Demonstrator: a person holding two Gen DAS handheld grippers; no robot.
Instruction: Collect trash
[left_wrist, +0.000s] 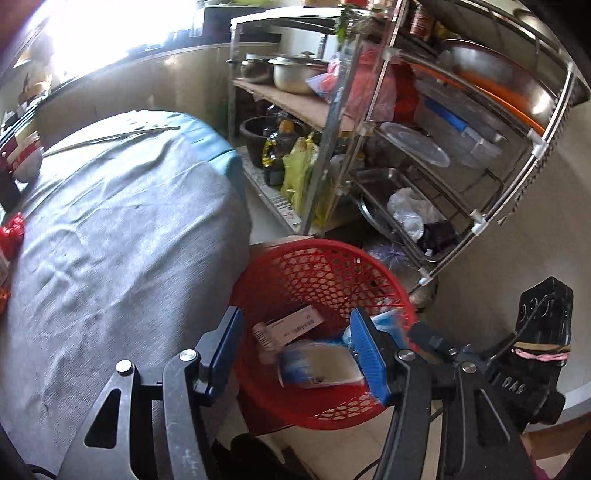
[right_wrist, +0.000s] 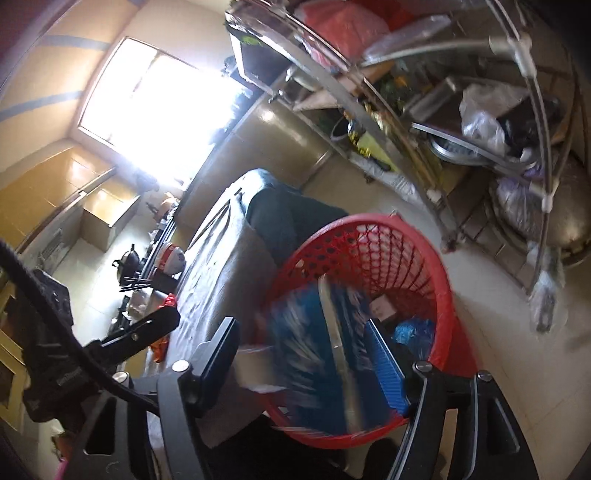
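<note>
1. Red basket (left_wrist: 325, 280) on the floor beside the surface (left_wrist: 122, 229) already holds a box (left_wrist: 291, 325) and a blue bag (right_wrist: 413, 330).
2. Left tool (left_wrist: 299, 354) is open above a blurred carton (left_wrist: 317, 365), pads clear of it; its mouth faces up.
3. Right tool (right_wrist: 306, 354) is open; a blue pack (right_wrist: 314, 354), long axis upright, is dropping between its pads into the basket.
4. Red scraps (left_wrist: 11, 232) on the surface look left to collect.

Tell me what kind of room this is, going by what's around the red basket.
Most likely a home kitchen. A metal rack holds a lidded steel pot, pans and plastic containers; oil bottles stand on a low shelf, and bowls sit at the cloth-covered table's edge.
</note>
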